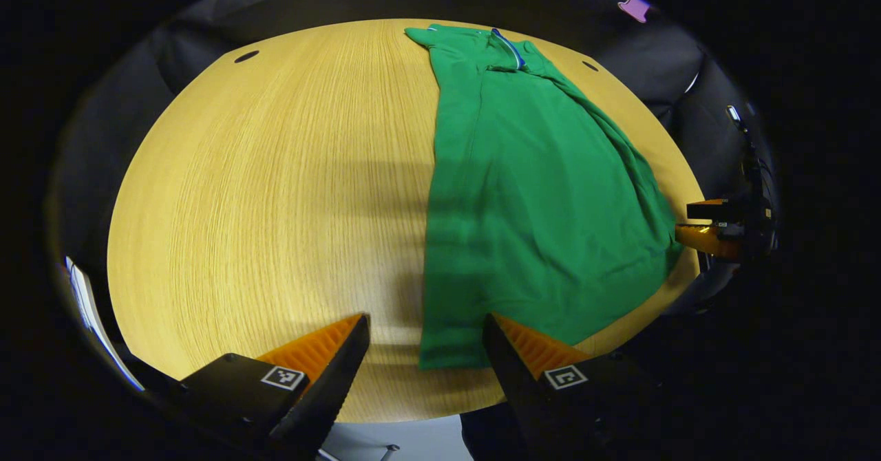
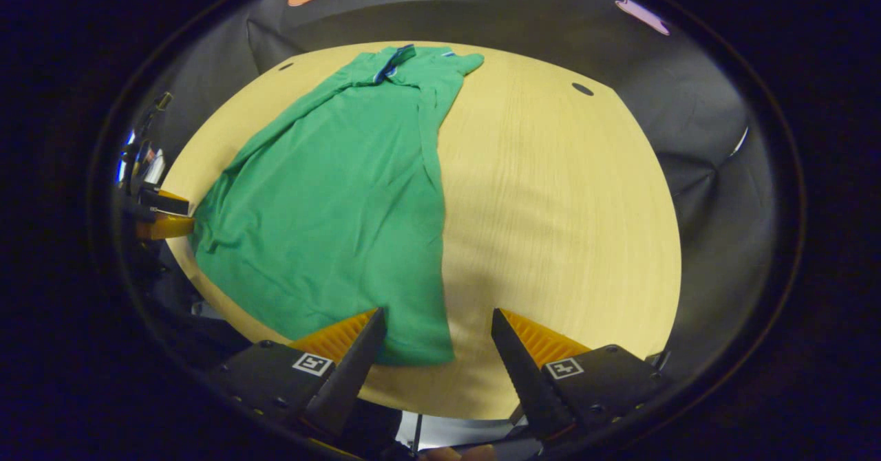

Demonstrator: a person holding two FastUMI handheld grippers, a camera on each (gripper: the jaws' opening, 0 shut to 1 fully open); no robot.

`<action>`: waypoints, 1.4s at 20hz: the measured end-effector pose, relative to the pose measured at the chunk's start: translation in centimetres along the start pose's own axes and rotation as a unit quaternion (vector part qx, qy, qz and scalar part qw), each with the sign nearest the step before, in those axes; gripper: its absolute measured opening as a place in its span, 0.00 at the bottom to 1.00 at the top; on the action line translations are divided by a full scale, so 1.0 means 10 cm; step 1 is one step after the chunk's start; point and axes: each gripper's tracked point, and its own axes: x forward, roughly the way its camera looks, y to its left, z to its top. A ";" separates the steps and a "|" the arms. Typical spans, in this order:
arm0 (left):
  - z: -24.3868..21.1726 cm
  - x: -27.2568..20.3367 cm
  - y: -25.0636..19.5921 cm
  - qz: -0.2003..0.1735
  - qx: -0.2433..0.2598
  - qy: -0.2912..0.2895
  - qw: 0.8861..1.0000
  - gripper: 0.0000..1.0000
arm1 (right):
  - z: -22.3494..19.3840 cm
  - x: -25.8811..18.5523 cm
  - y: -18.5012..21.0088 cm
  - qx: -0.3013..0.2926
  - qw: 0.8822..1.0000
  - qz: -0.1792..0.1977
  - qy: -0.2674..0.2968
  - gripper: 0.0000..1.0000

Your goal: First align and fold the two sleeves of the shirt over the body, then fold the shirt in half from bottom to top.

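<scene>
A green shirt [image 1: 544, 193] lies flat on the round wooden table [image 1: 275, 193], its blue-trimmed collar [image 1: 509, 48] at the far side and its hem near me. My left gripper [image 1: 425, 320] stands open over the hem's left corner, one finger on either side of it. In the right gripper view the shirt [image 2: 330, 213] has its hem's right corner between the fingers of my right gripper [image 2: 437, 313], which is open too. Each gripper also shows small at the other view's edge: the right gripper [image 1: 692, 221] and the left gripper [image 2: 168, 215], both beside the hem.
The table's front edge [image 1: 413, 416] runs just under my fingers, with pale floor below. Small dark holes [image 1: 246, 56] [image 2: 582, 89] sit near the table's far rim. Bare wood [image 2: 564, 227] spreads to the shirt's side. A white object [image 1: 82, 296] shows at the far left.
</scene>
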 end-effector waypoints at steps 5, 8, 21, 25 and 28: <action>0.01 0.02 0.06 0.021 0.017 0.012 1.000 1.00 | -0.02 0.07 0.02 0.002 1.000 0.006 0.008 0.94; -0.02 0.02 0.10 0.040 0.024 0.024 0.999 1.00 | -0.01 0.08 0.03 0.003 1.000 0.016 0.010 0.94; 0.20 0.11 -0.19 0.034 0.010 0.058 0.998 0.39 | -0.09 0.07 0.17 0.018 0.999 0.030 0.040 0.19; 0.45 0.13 -0.27 0.014 0.008 0.061 0.998 0.06 | -0.08 0.04 0.20 0.008 0.999 0.033 0.038 0.00; 0.70 0.08 -0.36 -0.015 -0.017 0.056 0.998 0.06 | -0.07 0.00 0.19 0.019 0.998 0.039 0.042 0.02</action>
